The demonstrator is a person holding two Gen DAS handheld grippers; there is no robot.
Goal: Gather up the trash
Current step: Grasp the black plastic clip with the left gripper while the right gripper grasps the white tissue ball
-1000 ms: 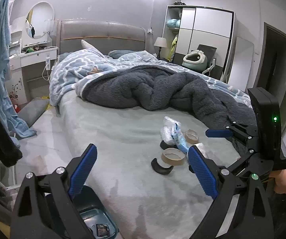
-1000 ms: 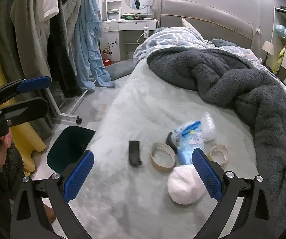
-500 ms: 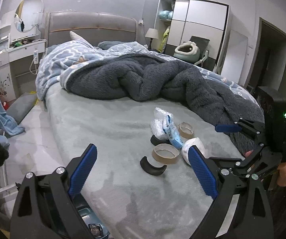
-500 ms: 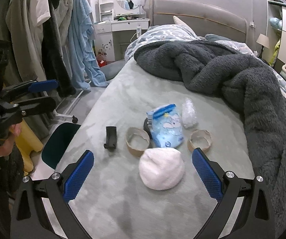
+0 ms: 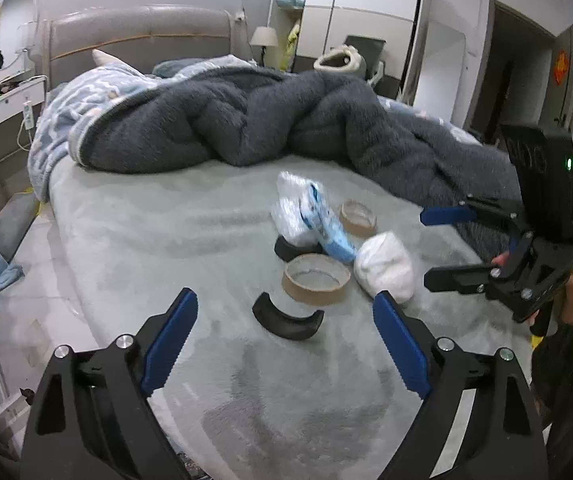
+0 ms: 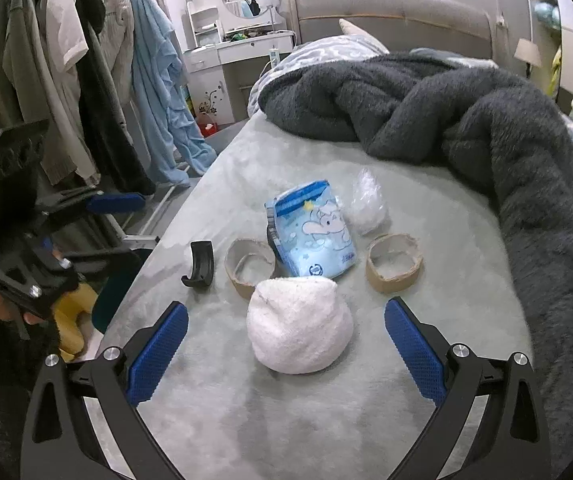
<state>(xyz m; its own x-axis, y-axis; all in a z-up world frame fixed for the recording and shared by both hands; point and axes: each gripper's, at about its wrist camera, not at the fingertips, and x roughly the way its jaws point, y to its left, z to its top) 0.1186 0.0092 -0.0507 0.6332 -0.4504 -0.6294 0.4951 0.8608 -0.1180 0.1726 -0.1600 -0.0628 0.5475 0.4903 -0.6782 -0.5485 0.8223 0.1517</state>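
Observation:
Trash lies on the grey-green bed sheet point(image 6: 286, 408): a white crumpled wad point(image 6: 299, 325) point(image 5: 384, 266), a blue tissue pack point(image 6: 314, 236) point(image 5: 328, 224), two cardboard tape cores point(image 6: 248, 266) point(image 6: 394, 262) point(image 5: 316, 278), a clear plastic bag point(image 6: 368, 202) point(image 5: 292, 206), and a curved black piece point(image 6: 200, 266) point(image 5: 286, 320). My right gripper point(image 6: 286, 354) is open, with the white wad between and just ahead of its fingertips. My left gripper point(image 5: 286, 344) is open, just short of the black piece.
A dark fluffy blanket point(image 6: 466, 112) is heaped over the far and right part of the bed. Clothes hang on a rack point(image 6: 86, 72) left of the bed. A dark bin point(image 6: 112, 292) stands on the floor beside the bed edge. A wardrobe point(image 5: 350, 28) stands at the back.
Both grippers have moved forward towards the trash pile. The white wad now sits between the right gripper's fingertips. Both stay open.

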